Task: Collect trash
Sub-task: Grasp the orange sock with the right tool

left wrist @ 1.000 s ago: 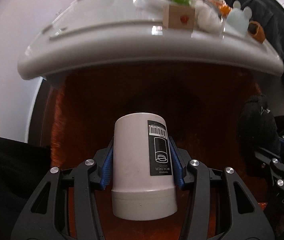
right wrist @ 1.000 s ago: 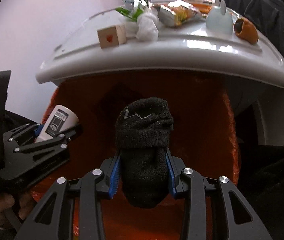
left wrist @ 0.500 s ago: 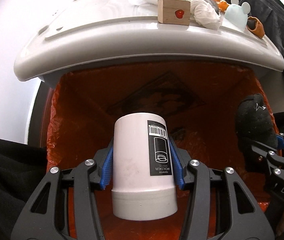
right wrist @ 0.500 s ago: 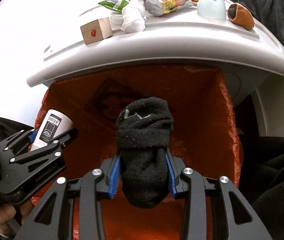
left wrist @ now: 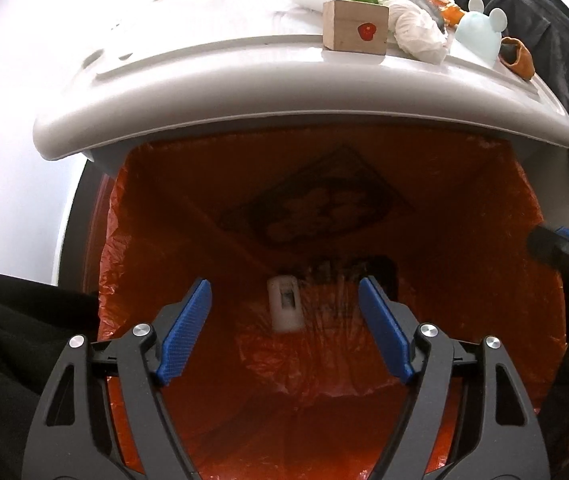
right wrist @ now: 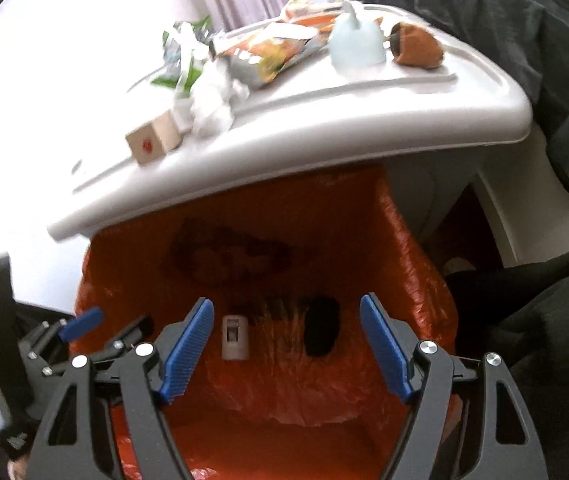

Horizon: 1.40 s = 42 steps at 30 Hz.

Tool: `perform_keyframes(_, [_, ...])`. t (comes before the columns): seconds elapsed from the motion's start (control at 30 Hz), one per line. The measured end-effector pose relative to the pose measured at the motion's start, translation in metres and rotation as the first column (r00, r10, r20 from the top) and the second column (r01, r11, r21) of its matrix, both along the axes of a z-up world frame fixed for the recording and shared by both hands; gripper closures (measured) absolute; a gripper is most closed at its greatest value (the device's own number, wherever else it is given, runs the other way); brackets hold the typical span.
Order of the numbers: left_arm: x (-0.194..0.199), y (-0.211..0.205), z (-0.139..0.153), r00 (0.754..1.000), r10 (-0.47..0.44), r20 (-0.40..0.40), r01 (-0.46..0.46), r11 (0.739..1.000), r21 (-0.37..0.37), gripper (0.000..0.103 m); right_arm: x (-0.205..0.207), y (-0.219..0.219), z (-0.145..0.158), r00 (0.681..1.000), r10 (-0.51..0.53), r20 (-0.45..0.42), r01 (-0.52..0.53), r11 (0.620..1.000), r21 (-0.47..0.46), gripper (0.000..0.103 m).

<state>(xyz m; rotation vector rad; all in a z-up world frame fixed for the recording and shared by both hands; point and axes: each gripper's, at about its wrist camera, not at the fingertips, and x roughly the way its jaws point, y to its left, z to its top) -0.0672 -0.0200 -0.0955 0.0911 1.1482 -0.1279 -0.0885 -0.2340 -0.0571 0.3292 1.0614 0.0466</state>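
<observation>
A bin lined with an orange bag (left wrist: pixel 156 208) (right wrist: pixel 416 280) stands open below me. A white tube with a barcode label (left wrist: pixel 284 305) (right wrist: pixel 235 337) lies at its bottom. A black sock (right wrist: pixel 320 330) lies next to it; in the left wrist view it is a dark patch (left wrist: pixel 384 274). My left gripper (left wrist: pixel 284 330) is open and empty above the bin. My right gripper (right wrist: pixel 286 346) is open and empty above the bin too. The left gripper shows at the lower left of the right wrist view (right wrist: pixel 84 322).
The raised white lid (left wrist: pixel 204 92) (right wrist: pixel 364 128) carries a wooden cube with a red mark (left wrist: pixel 355 27) (right wrist: pixel 152 143), crumpled tissue (left wrist: pixel 418 36) (right wrist: pixel 214 100), snack wrappers (right wrist: pixel 272 54), a pale blue eared figure (left wrist: pixel 479 26) (right wrist: pixel 356 42) and a small orange-brown object (left wrist: pixel 518 56) (right wrist: pixel 416 46). Dark fabric lies right.
Both grippers have opened. The white tube and the black sock have dropped from them to the bottom of the orange bag. The view has tilted further down into the bin.
</observation>
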Motion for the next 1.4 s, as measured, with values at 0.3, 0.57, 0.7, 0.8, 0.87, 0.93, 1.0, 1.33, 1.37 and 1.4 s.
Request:
perform_keyframes(0.3, [0.0, 0.005, 0.0, 1.0, 0.01, 0.001, -0.01, 1.0, -0.03, 0.029, 0.058, -0.062, 0.058, 0.984, -0.111, 0.137, 0.119, 0.992, -0.048, 0.029])
perform_keyframes(0.57, [0.0, 0.0, 0.0, 1.0, 0.0, -0.002, 0.0, 0.999, -0.043, 0.029, 0.148, -0.118, 0.052, 0.971, -0.223, 0.083, 0.233, 0.964, -0.131, 0.031])
perform_keyframes(0.7, [0.0, -0.001, 0.0, 1.0, -0.003, 0.003, 0.003, 0.999, -0.043, 0.029, 0.172, -0.128, 0.034, 0.973, -0.228, 0.039, 0.232, 0.957, -0.175, 0.034])
perform_keyframes(0.8, [0.0, -0.001, -0.001, 1.0, -0.004, 0.003, 0.004, 0.999, -0.041, 0.029, 0.184, -0.131, 0.027, 0.977, -0.213, 0.03, 0.215, 0.958, -0.189, 0.035])
perform_keyframes(0.87, [0.0, -0.002, -0.001, 1.0, -0.004, -0.001, 0.004, 0.999, -0.037, 0.029, 0.191, -0.128, 0.024, 0.98, -0.199, 0.03, 0.201, 0.959, -0.2, 0.035])
perform_keyframes(0.93, [0.001, -0.003, -0.001, 1.0, -0.005, -0.004, 0.005, 0.999, -0.035, 0.029, 0.2, -0.127, 0.018, 0.981, -0.192, 0.011, 0.19, 0.96, -0.204, 0.042])
perform_keyframes(1.0, [0.001, -0.003, 0.0, 1.0, -0.005, -0.001, 0.005, 0.999, -0.032, 0.029, 0.203, -0.127, 0.012, 0.981, -0.193, 0.003, 0.189, 0.954, -0.235, 0.049])
perform_keyframes(1.33, [0.001, 0.0, 0.025, 0.998, -0.011, 0.066, 0.017, 0.996, -0.082, 0.029, 0.145, -0.135, 0.069, 0.967, -0.233, 0.101, 0.239, 0.97, -0.05, 0.077])
perform_keyframes(1.37, [0.002, -0.001, 0.032, 0.997, -0.013, 0.081, 0.02, 0.995, -0.093, 0.029, 0.135, -0.129, 0.078, 0.971, -0.206, 0.121, 0.211, 0.977, -0.03, 0.077])
perform_keyframes(1.4, [0.003, 0.0, 0.038, 0.995, -0.014, 0.095, 0.024, 0.994, -0.105, 0.029, 0.118, -0.12, 0.089, 0.976, -0.162, 0.147, 0.167, 0.986, -0.018, 0.077])
